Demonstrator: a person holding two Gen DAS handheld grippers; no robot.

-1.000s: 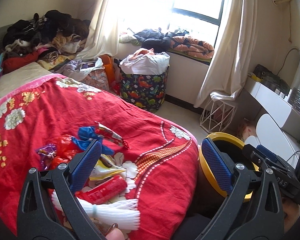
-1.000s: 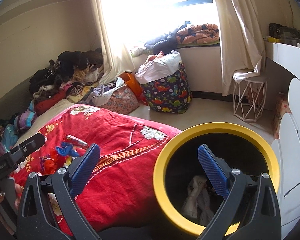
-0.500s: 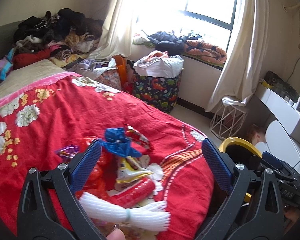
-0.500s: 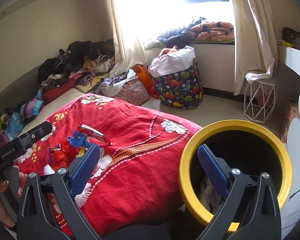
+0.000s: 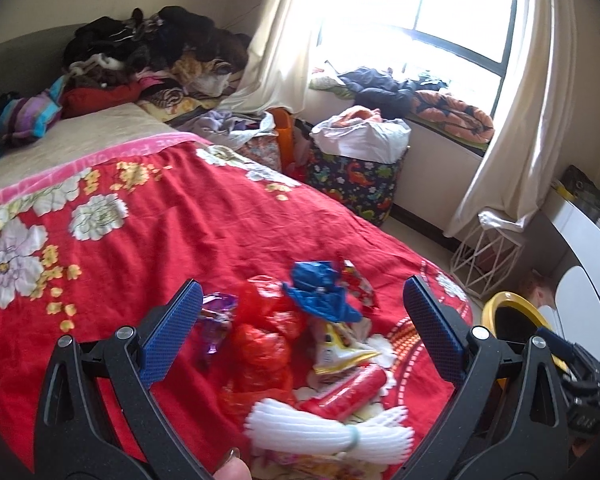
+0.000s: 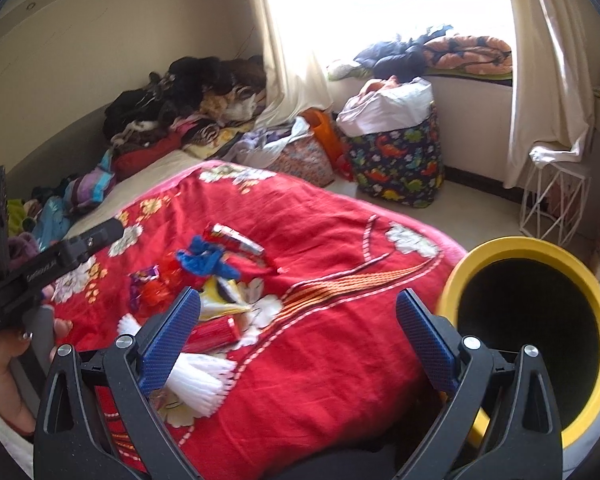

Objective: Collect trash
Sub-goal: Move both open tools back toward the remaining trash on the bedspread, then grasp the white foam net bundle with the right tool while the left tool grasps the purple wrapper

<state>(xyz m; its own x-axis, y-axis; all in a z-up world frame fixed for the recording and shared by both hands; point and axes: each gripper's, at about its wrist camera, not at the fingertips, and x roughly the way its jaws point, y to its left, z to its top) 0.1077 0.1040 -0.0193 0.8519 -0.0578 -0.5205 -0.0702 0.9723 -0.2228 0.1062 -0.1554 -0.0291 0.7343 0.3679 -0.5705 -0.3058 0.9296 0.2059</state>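
Both grippers spread wide, empty: left gripper [image 5: 300,334] above trash pile [image 5: 312,344] on red blanket [image 5: 204,216]; right gripper [image 6: 298,330] beside yellow bin [image 6: 580,432]. Risk: loose wrappers overlap, so pinch may snag blanket or drag neighbours.

bare red blanket [image 5: 204,232] beyond the heaped wrappers [image 5: 300,340]

Red floral blanket [image 5: 172,240], yellow-rimmed black bin [image 6: 528,248], dinosaur-print navy basket [image 6: 400,160]
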